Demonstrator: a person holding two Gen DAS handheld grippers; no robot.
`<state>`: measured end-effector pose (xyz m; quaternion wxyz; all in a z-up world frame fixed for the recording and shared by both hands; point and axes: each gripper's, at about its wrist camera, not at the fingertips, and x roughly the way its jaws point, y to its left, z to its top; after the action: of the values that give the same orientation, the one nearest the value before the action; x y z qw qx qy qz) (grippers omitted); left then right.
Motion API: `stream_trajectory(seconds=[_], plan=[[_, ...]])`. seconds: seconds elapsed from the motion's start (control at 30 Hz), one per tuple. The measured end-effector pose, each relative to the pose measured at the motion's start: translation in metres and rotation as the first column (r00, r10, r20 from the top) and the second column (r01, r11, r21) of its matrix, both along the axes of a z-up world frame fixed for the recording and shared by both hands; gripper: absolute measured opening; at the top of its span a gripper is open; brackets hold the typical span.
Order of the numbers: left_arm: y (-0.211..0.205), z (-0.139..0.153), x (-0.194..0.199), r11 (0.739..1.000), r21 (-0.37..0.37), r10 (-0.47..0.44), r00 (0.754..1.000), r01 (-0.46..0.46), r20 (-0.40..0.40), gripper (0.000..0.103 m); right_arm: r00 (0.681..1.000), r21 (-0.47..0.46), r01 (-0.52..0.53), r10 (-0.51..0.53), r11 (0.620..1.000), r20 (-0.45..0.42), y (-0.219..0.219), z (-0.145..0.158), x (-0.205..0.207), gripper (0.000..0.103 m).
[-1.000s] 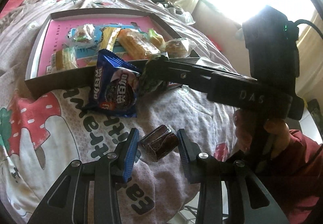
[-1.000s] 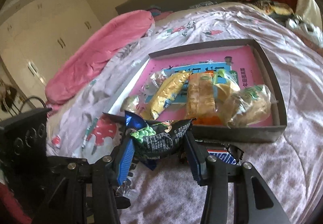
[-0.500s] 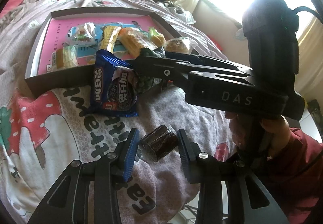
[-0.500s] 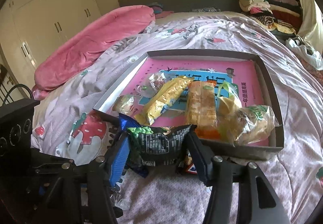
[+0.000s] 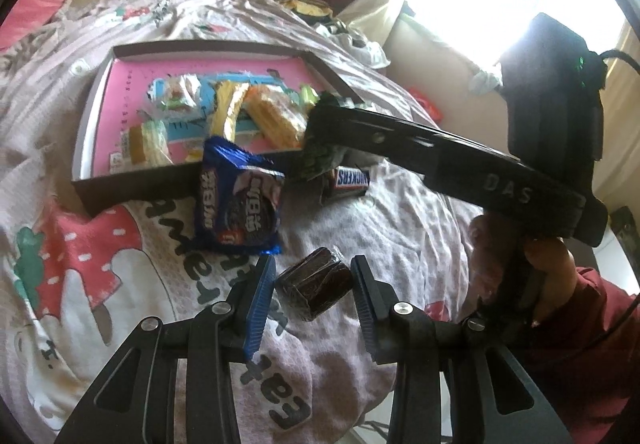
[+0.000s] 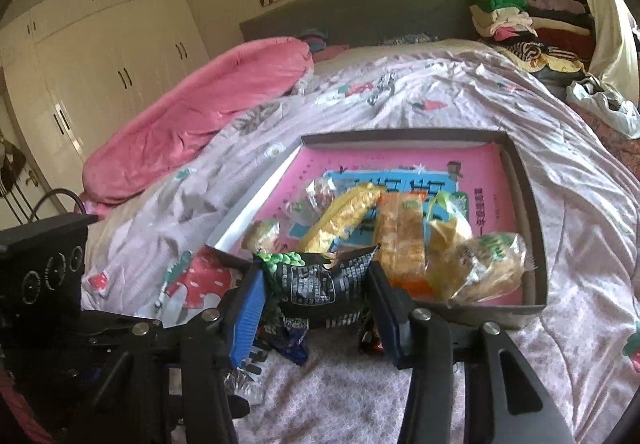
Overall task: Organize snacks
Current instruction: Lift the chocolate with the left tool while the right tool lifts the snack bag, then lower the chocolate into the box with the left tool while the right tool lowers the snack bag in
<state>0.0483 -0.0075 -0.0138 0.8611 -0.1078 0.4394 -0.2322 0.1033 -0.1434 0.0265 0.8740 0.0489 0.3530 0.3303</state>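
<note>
Right gripper (image 6: 316,298): clenched on a black-and-green snack packet (image 6: 318,288), one pad on each short end. Its jaws have just been closing, after a brief loosening, with the packet between them. The packet hangs lifted at the near wall of the tray (image 6: 536,284), likely so it can clear the rim and go in beside the others. Its long axis runs left to right across the jaws, the printed back facing the camera and the green end toward the left.

Left gripper (image 5: 312,294): grasps a dark brown wrapped cake (image 5: 314,286) above the bedspread (image 5: 100,264), near of the tray. The pads sit against its flanks. Its long axis is tilted, the far end up and left, the near end down and right. Held ready, presumably awaiting its turn.

Tray contents: several clear-wrapped pastries (image 6: 400,240) grouped at the near right corner, long axes mostly near to far.

Still outside: a blue biscuit packet (image 5: 236,199) leaning on the tray's near wall, long axis near to far; a Snickers bar (image 5: 348,179) just right of it, lying left to right.
</note>
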Motion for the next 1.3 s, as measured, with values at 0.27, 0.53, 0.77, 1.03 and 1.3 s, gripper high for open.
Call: stream_trajectory(seconds=[0.27,0.53,0.77,1.03,1.3], plan=[[0.013,0.015,0.0,0.998,-0.013,0.057,0.998,-0.057,0.04,0.04,0.998,0.029,0.059,-0.06,0.998,0.025,-0.016,0.015,0.002,0.049],[0.03,0.028,0.007,0.992,-0.014,0.126,0.99,-0.125,0.07,0.04,0.993,0.043,0.102,-0.104,0.994,0.057,-0.022,0.027,0.004,0.049],[0.044,0.035,0.02,0.981,-0.003,0.194,0.978,-0.195,0.077,0.04,0.99,0.049,0.122,-0.125,0.991,0.068,-0.022,0.031,0.005,0.049],[0.046,0.045,0.034,0.972,0.006,0.235,0.967,-0.237,0.099,0.04,0.987,0.043,0.139,-0.142,0.989,0.077,-0.02,0.033,0.004,0.049],[0.046,0.05,0.049,0.961,0.016,0.274,0.955,-0.277,0.111,0.04,0.984,0.038,0.151,-0.154,0.988,0.087,-0.017,0.036,0.006,0.049]])
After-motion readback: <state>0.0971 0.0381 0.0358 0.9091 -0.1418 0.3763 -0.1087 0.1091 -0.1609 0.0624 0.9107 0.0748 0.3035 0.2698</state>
